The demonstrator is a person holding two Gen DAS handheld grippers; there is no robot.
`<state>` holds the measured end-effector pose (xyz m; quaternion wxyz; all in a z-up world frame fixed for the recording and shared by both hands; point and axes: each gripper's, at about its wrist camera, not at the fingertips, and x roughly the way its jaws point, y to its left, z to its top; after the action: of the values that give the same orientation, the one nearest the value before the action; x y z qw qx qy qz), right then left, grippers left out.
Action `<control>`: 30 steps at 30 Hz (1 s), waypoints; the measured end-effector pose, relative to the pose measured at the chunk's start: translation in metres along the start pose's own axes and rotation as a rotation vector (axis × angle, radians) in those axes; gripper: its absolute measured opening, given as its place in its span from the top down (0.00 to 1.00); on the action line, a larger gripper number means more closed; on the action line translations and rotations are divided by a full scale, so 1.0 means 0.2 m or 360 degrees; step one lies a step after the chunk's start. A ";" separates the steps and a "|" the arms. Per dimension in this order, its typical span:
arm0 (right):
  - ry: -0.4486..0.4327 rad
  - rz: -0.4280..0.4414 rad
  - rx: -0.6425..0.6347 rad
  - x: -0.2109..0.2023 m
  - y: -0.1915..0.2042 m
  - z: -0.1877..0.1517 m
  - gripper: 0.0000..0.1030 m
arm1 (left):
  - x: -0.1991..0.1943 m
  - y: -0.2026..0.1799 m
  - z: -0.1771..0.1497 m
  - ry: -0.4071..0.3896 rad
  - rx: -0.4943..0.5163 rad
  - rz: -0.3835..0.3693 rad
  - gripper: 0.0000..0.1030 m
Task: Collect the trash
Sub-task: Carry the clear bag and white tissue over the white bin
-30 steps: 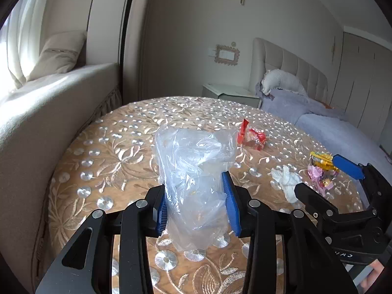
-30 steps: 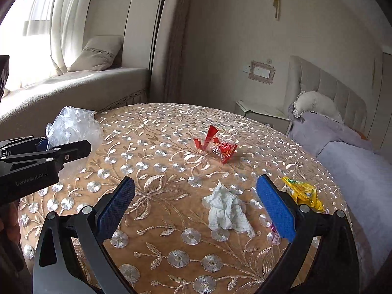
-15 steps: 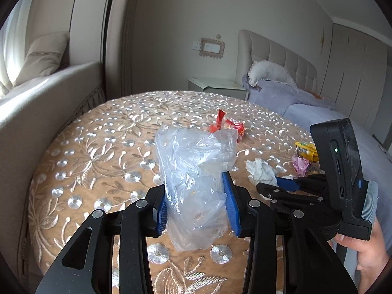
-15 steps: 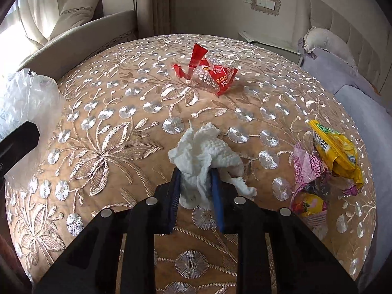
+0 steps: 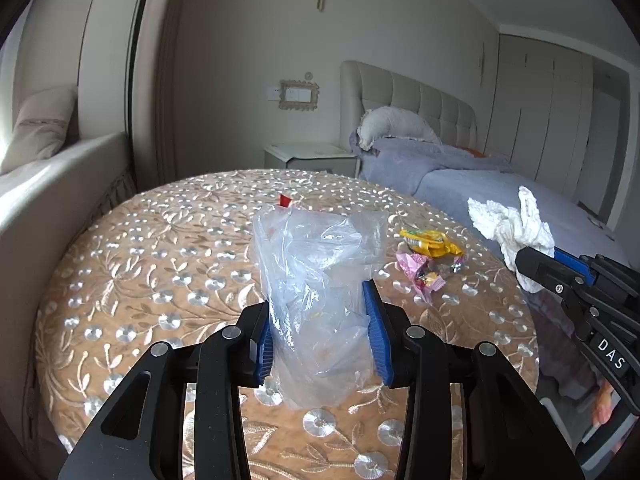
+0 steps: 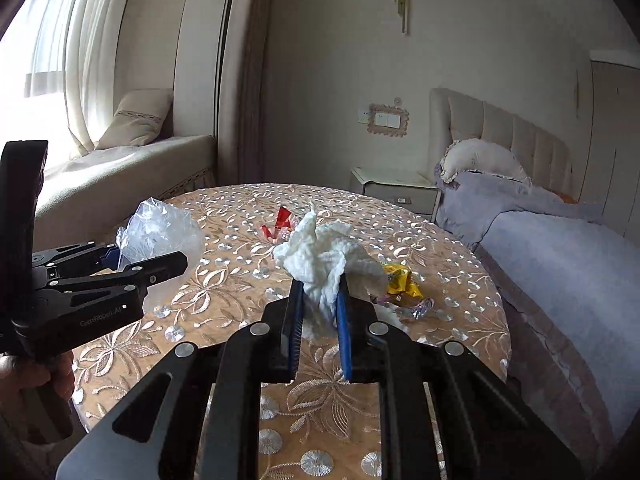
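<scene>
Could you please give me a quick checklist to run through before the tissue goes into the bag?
1. Right tongs shut on the crumpled tissue: ok.
2. Tissue lifted clear of the table: ok.
3. Left tongs gripping the plastic bag: ok.
4. Bag mouth open wide enough: cannot tell.
5. Tissue above the bag mouth: not ok, it is off to the right.
6. Yellow wrapper and red wrapper collected: not ok.

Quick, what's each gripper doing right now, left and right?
Left gripper: closed on the clear plastic bag.
Right gripper: closed on the crumpled white tissue, lifted off the table.
</scene>
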<state>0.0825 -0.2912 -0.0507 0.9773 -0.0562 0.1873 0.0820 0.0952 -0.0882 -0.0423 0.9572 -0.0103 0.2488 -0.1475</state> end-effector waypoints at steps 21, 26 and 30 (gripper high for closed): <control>0.0008 -0.0699 0.0315 -0.74 -0.58 -0.63 0.83 | -0.04 -1.21 -0.40 0.0172 0.0525 -0.0851 0.62; 0.0052 -0.0800 0.0364 -0.84 -0.65 -0.77 0.83 | -0.05 -1.42 -0.53 0.0208 0.0606 -0.0974 0.62; 0.0078 -0.0854 0.0435 -0.87 -0.72 -0.89 0.83 | -0.03 -1.56 -0.61 0.0272 0.0654 -0.1043 0.62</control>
<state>-0.1140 -0.4817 -0.1390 0.9577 0.0263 0.1985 -0.2066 -0.0543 -0.3776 -0.1180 0.8174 0.1150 0.2763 -0.4922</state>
